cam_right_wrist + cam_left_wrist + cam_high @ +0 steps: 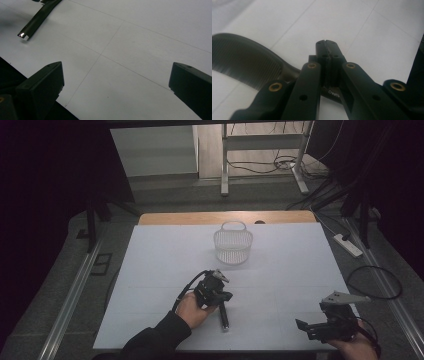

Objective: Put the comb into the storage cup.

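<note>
I am pinching the comb [249, 60] shut-tight in my left gripper [218, 296] while the right gripper [312, 327] is idling wide open and empty; that thin-edge grip risks it twisting loose before reaching the far basket [233, 244].

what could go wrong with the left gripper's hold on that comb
1. The left gripper pinches the dark comb at its narrow handle, so the wide toothed end could swing or slip when lifted.
2. The white basket stands apart across the table; a loose hold might drop the comb on the way.
</note>
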Demonstrator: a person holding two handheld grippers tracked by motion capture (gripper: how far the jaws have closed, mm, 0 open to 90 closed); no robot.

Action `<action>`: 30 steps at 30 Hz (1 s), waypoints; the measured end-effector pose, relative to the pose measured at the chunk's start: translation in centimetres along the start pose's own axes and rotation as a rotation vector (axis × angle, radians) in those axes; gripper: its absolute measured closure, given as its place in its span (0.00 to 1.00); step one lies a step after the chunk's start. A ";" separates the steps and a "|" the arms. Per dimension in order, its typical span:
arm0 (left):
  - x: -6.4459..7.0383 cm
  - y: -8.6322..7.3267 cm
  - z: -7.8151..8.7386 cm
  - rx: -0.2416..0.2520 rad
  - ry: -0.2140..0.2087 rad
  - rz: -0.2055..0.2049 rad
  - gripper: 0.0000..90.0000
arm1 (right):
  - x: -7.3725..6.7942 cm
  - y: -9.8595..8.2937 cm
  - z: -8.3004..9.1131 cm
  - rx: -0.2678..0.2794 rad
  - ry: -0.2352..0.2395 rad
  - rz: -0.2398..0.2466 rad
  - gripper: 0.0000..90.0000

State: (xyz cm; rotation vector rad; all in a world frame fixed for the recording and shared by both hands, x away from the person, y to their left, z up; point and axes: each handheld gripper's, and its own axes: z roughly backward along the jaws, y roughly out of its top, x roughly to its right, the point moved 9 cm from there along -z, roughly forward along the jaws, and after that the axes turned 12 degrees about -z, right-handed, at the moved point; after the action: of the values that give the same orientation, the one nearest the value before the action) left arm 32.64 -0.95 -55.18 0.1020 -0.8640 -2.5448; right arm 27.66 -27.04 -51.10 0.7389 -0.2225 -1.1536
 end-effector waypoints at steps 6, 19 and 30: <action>0.7 -0.8 -1.0 -0.026 -0.004 0.002 0.99 | -0.1 0.0 0.0 0.001 0.000 0.008 0.01; 3.6 -2.2 -2.1 -0.074 -0.060 -0.012 0.99 | -0.1 -0.1 0.1 -0.005 0.001 0.011 0.01; 4.0 -3.8 -1.6 -0.112 -0.073 0.021 0.99 | -0.2 -0.2 0.1 -0.008 0.003 0.012 0.01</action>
State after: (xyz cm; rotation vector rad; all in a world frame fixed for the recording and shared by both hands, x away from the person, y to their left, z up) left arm 27.93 -0.93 -58.43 -0.0349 -0.7439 -2.5851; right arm 27.44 -26.94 -51.11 0.7314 -0.2203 -1.1411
